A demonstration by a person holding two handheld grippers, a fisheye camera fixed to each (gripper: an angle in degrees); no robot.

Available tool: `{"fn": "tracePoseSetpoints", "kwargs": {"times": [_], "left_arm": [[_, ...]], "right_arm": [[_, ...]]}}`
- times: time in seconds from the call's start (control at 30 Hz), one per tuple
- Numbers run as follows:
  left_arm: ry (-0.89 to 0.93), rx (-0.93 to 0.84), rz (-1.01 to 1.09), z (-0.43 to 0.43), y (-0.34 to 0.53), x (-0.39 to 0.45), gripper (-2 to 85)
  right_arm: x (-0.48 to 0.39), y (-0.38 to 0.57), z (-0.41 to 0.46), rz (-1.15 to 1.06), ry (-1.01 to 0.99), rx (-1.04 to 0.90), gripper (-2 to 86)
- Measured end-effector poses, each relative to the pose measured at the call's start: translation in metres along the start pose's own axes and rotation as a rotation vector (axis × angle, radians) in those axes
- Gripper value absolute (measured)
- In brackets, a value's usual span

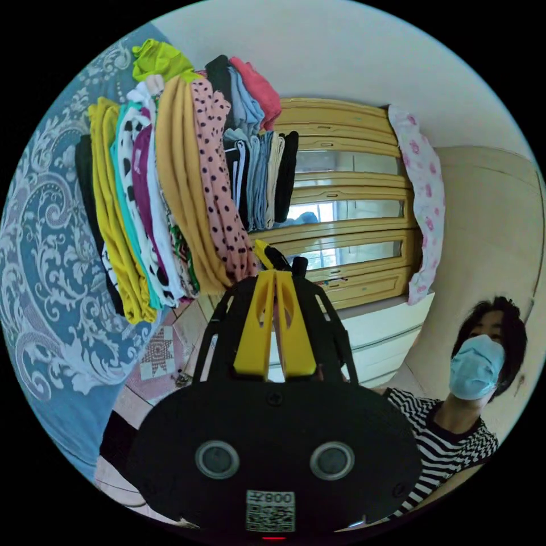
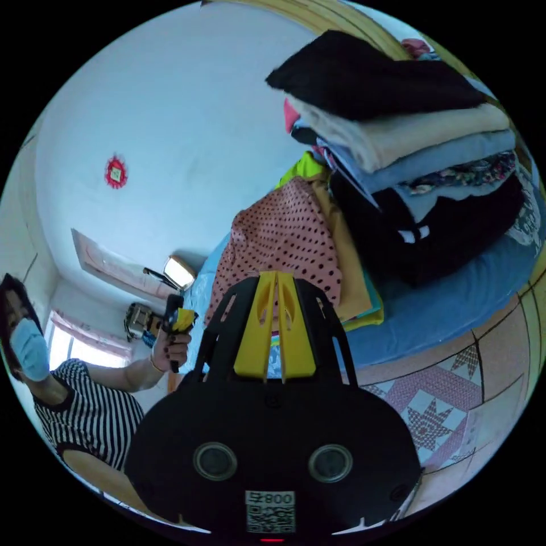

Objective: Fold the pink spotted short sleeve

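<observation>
left hand-held gripper jaws together — empty | right hand-held gripper same | pink spotted short sleeve folded on stack

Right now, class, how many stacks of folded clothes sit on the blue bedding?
2. One stack has the pink spotted short sleeve on top; the other, beside it, has a black garment on top. More may be hidden behind them.

Both views are evenly lit by soft daylight, apparently from the bright window in the right gripper view. Shadows are faint. Fisheye bending curves everything toward the black circular edges, and glass panes carry pale glare.
</observation>
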State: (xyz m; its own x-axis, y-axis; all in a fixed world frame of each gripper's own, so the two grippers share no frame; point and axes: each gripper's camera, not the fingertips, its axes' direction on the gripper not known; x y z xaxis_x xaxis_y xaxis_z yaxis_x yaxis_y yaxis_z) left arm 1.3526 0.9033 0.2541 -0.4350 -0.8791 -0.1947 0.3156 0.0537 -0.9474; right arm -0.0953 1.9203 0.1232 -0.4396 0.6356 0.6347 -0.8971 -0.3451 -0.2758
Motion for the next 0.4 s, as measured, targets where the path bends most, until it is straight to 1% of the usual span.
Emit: {"fn": "tracePoseSetpoints", "kwargs": {"times": [0.03, 0.07, 0.13, 0.2, 0.23, 0.33, 0.4], "left_arm": [[-0.039, -0.007, 0.010, -0.002, -0.003, -0.003, 0.6], [-0.121, -0.021, 0.019, -0.004, -0.005, -0.007, 0.4], [-0.242, -0.055, -0.016, -0.007, -0.005, -0.021, 0.3], [-0.237, -0.068, -0.059, -0.015, -0.001, -0.035, 0.2], [-0.192, -0.048, -0.081, -0.024, 0.004, -0.039, 0.2], [-0.178, -0.047, -0.047, -0.048, 0.017, -0.034, 0.3], [-0.136, -0.062, -0.016, -0.066, 0.027, -0.030, 0.3]], "right_arm": [[-0.004, -0.005, 0.018, 0.012, 0.041, -0.052, 0.1], [-0.004, -0.007, 0.027, 0.022, 0.063, -0.076, 0.1], [-0.004, -0.013, 0.054, 0.070, 0.120, -0.137, 0.0], [-0.008, -0.015, 0.064, 0.098, 0.105, -0.129, 0.0], [-0.013, -0.017, 0.068, 0.101, 0.095, -0.118, 0.0], [-0.034, -0.020, 0.075, 0.095, 0.091, -0.097, 0.1], [-0.052, -0.022, 0.076, 0.079, 0.098, -0.067, 0.2]]}}
